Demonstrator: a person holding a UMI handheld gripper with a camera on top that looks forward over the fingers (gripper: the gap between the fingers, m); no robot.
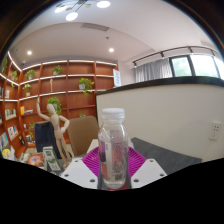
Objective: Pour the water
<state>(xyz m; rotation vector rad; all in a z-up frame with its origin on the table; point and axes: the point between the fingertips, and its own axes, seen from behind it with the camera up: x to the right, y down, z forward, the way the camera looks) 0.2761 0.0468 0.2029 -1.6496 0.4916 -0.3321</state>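
Here, hand-held gripper [113, 163] clamping clear bottle [113, 145], bottle's base hidden.

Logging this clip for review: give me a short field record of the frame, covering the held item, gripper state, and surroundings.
held item: clear plastic bottle with white cap, upright between the fingers
gripper: both fingers with pink pads press on the bottle's sides
bottle contents: cannot tell the water level
beside bottle: wooden jointed mannequin figure, standing, apart from the bottle
background: wooden bookshelves with green potted plants; white partition wall; windows with curtains
pouring target: no cup or receiving vessel visible
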